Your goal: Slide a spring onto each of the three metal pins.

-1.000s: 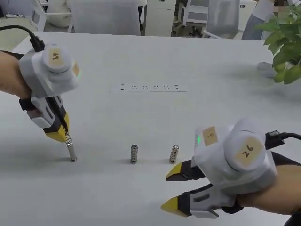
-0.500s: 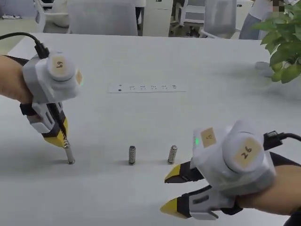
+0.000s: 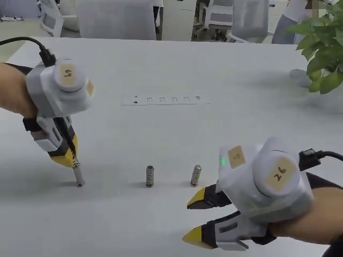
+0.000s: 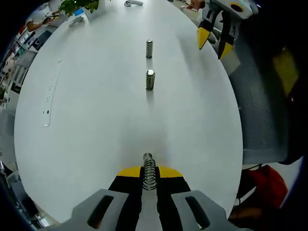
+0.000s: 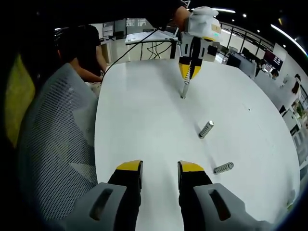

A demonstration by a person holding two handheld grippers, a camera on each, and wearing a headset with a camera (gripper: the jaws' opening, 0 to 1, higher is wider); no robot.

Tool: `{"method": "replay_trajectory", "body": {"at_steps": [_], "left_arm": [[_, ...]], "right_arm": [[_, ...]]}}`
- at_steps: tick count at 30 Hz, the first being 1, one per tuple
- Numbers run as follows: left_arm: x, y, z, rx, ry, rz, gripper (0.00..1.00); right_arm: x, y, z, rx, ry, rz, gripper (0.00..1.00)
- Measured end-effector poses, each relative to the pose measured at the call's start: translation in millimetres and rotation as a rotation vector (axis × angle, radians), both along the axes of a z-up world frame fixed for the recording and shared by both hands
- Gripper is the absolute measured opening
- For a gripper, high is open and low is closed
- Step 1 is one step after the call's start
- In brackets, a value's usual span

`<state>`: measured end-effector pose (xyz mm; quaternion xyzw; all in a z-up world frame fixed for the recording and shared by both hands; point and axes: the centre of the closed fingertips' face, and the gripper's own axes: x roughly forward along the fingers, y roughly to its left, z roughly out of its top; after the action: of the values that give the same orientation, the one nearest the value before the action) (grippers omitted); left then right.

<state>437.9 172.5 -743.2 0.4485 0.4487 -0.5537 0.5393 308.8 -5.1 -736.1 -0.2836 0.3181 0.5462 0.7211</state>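
Three metal pins stand in a row on the white table. The middle pin (image 3: 149, 176) and the right pin (image 3: 196, 175) each carry a spring. My left gripper (image 3: 71, 158) is shut on a spring (image 4: 149, 173), holding it over the top of the left pin (image 3: 79, 175), whose tip (image 4: 147, 156) shows just past the spring's end. The two sprung pins (image 4: 150, 80) (image 4: 149, 48) stand beyond it in the left gripper view. My right gripper (image 3: 194, 217) hangs open near the front edge, right of the pins, with nothing between its jaws (image 5: 159, 169).
A white power strip (image 3: 163, 99) lies flat mid-table behind the pins. A green plant (image 3: 321, 48) stands at the far right. Chairs line the far edge of the table, and a grey mesh chair (image 5: 53, 144) sits close to the near edge.
The left gripper has sunk slightly onto the left pin with its spring. The head camera shifted a little; the right gripper has stayed put.
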Motion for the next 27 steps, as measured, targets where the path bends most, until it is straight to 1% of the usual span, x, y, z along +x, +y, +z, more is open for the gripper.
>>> {"method": "replay_trajectory", "body": {"at_steps": [9, 13, 20, 23, 27], "left_arm": [[1.3, -0.6, -0.2, 0.003, -0.001, 0.0, 0.03], [0.6, 0.5, -0.7, 0.006, 0.005, 0.004, 0.03], [1.6, 1.4, -0.5, 0.009, 0.001, 0.007, 0.03], [1.2, 1.3, -0.5, 0.006, 0.005, 0.01, 0.03], [2.1, 2.9, -0.7, 0.012, 0.001, 0.008, 0.03]], "right_arm": [[-0.3, -0.4, -1.1, 0.0, 0.003, 0.001, 0.27], [-0.3, -0.9, -1.3, -0.001, 0.003, 0.0, 0.27], [-1.5, -0.1, -1.9, -0.001, 0.007, 0.004, 0.26], [-1.5, -0.3, -2.2, -0.002, 0.008, 0.004, 0.26], [-1.5, -0.4, -2.4, -0.002, 0.01, 0.004, 0.26]]}}
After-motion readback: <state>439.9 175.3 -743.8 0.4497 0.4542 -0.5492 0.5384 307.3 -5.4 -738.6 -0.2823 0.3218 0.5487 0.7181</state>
